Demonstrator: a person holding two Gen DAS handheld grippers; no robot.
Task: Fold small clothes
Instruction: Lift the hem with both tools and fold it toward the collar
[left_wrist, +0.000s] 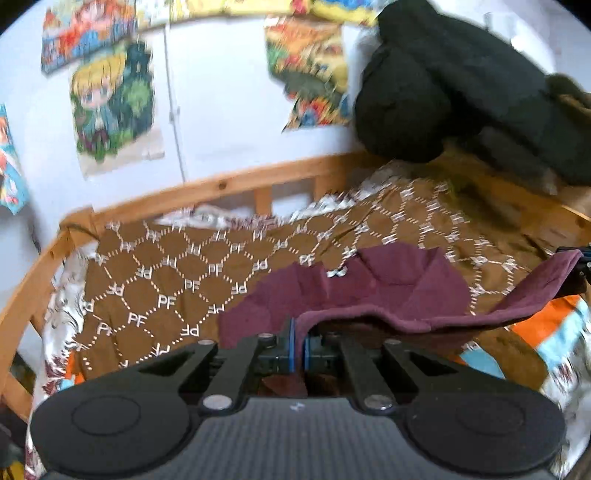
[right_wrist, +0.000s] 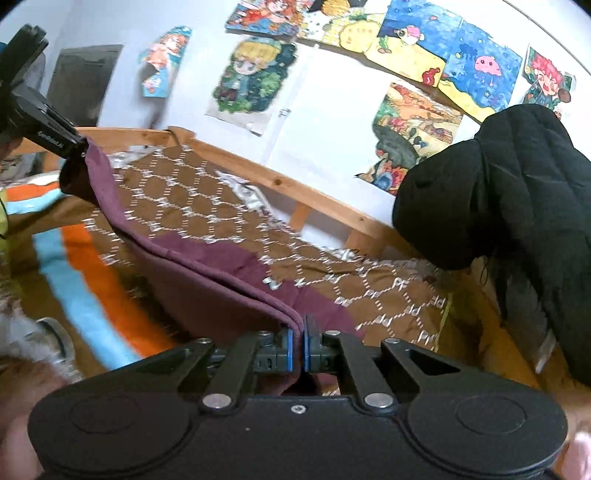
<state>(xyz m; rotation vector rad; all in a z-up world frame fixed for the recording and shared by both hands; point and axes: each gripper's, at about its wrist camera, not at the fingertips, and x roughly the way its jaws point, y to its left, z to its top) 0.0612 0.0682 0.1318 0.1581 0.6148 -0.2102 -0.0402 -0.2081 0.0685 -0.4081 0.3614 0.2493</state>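
Brown bedspread (left_wrist: 155, 280) below; L gripper (left_wrist: 298, 347) & R gripper (right_wrist: 298, 347) each clamp maroon garment (left_wrist: 388, 291) hem, lifted

Brown patterned blanket (left_wrist: 184, 273), wooden bed rail (left_wrist: 229, 184), cartoon posters (right_wrist: 251, 81), black jacket (right_wrist: 517, 184)

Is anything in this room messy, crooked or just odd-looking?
Yes. The poster on the wall hangs crooked, its lower edge torn and curling. A black coat is heaped on the bed rail. The maroon garment only looks odd because both jaws hold it up by its edge.
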